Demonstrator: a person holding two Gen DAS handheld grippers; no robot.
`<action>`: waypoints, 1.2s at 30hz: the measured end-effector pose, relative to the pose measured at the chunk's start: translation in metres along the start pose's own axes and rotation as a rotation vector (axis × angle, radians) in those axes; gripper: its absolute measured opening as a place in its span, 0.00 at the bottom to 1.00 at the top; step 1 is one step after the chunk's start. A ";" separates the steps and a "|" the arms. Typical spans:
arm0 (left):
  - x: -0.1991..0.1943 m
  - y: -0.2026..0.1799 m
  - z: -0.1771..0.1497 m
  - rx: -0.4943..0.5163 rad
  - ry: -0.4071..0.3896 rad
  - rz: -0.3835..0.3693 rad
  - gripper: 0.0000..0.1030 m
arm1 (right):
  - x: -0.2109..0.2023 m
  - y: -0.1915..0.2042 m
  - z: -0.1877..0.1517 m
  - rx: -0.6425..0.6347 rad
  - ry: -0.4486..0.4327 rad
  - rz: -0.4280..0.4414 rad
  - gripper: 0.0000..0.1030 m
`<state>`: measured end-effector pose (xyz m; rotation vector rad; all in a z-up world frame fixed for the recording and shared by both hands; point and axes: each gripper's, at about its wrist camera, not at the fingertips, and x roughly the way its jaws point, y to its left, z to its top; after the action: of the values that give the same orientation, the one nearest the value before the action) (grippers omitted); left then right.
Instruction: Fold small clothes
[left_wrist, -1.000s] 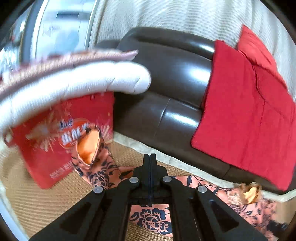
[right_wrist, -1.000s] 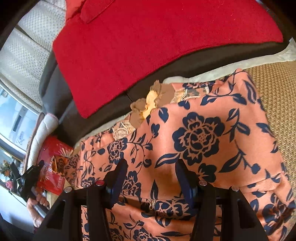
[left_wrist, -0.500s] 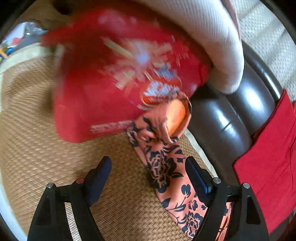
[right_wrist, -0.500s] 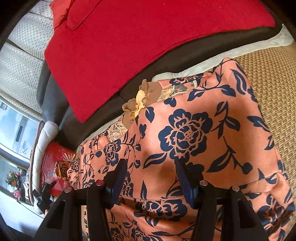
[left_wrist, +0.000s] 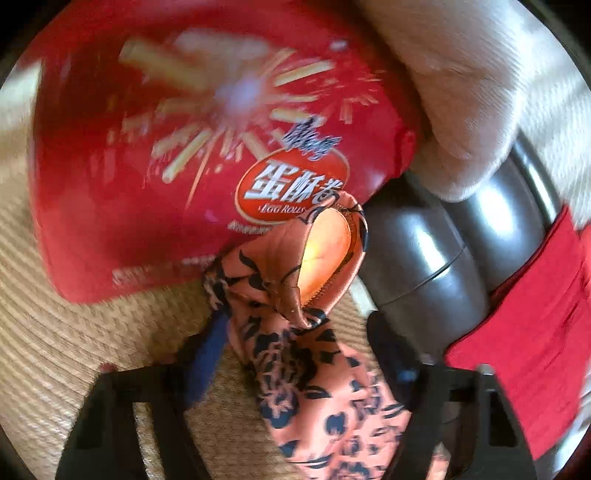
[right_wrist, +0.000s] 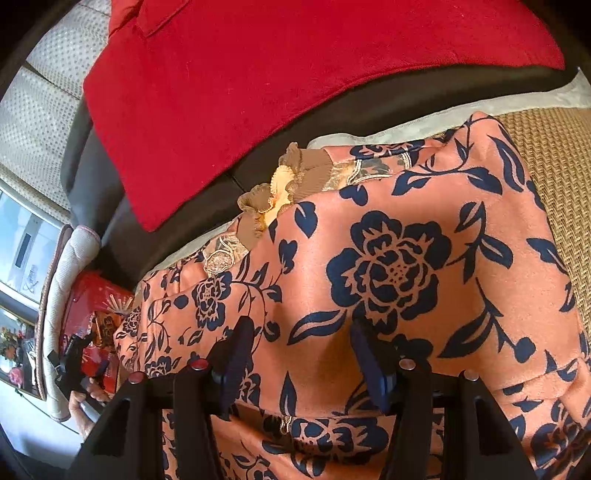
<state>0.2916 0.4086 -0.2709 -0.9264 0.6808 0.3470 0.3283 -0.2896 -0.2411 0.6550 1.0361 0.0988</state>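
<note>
An orange garment (right_wrist: 388, 258) with dark blue flowers lies spread on a woven mat (right_wrist: 546, 147); its brown ruffled collar (right_wrist: 280, 188) is at the far edge. My right gripper (right_wrist: 301, 343) is open, its fingers resting on the cloth's body. In the left wrist view a twisted sleeve (left_wrist: 295, 295) with an open cuff runs between the fingers of my left gripper (left_wrist: 295, 354), which is open around it; the view is blurred. The left gripper also shows small at the left of the right wrist view (right_wrist: 77, 354).
A red snack bag (left_wrist: 177, 147) stands against the sleeve's cuff. A dark leather sofa (left_wrist: 436, 251) backs the mat, with a red cloth (right_wrist: 295, 74) draped on it and a white quilted cushion (left_wrist: 461, 92) above the bag.
My left gripper opened from shut and swung left and closer to the sleeve cuff and red bag. The right gripper stayed open on the garment and shifted a little.
</note>
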 end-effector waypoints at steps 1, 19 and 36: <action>0.002 0.006 0.002 -0.032 0.026 -0.022 0.38 | 0.000 0.000 -0.001 -0.004 -0.001 -0.001 0.57; -0.054 -0.068 -0.032 0.177 -0.070 -0.128 0.04 | 0.001 0.006 -0.003 -0.015 -0.001 -0.001 0.57; -0.074 -0.284 -0.306 0.736 0.619 -0.568 0.27 | -0.064 -0.034 0.013 0.119 -0.172 0.147 0.59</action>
<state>0.2747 -0.0037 -0.1738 -0.4625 0.9722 -0.6936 0.2977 -0.3470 -0.2067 0.8329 0.8325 0.1072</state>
